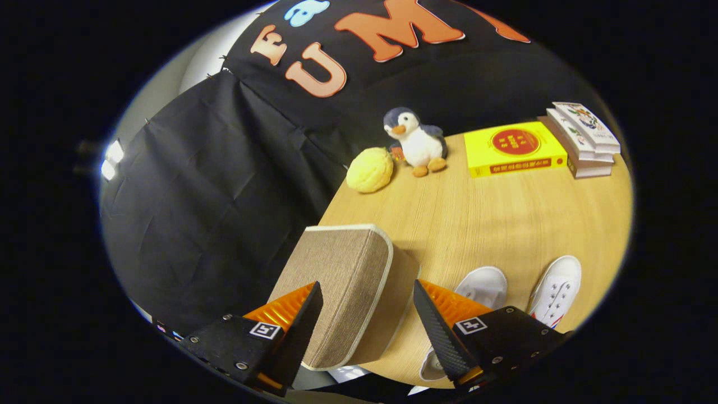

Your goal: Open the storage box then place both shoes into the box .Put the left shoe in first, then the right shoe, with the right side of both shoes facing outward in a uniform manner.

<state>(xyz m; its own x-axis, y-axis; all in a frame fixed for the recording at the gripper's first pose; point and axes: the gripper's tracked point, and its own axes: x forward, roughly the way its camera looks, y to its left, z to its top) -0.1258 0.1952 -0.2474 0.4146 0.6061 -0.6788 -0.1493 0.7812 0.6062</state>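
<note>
A beige fabric storage box [342, 264] stands at the left edge of the wooden table [505, 224], its white-trimmed lid down. My gripper [367, 285] is open, and the near end of the lid lies between its fingers. The left finger [303, 320] overlaps the lid. The right finger [435, 325] stands a little off the box's side. Two white canvas shoes lie to the right of the box. One shoe [483, 283] is just beyond the right finger and partly hidden by it. The other shoe [558, 289], with eyelets and a red-blue stripe, lies further right.
At the table's far side sit a round yellow plush [370, 169], a penguin plush [416, 140], a yellow book [513, 148] and a stack of books [583, 140]. Bare wood stretches between them and the shoes. The table drops off just left of the box.
</note>
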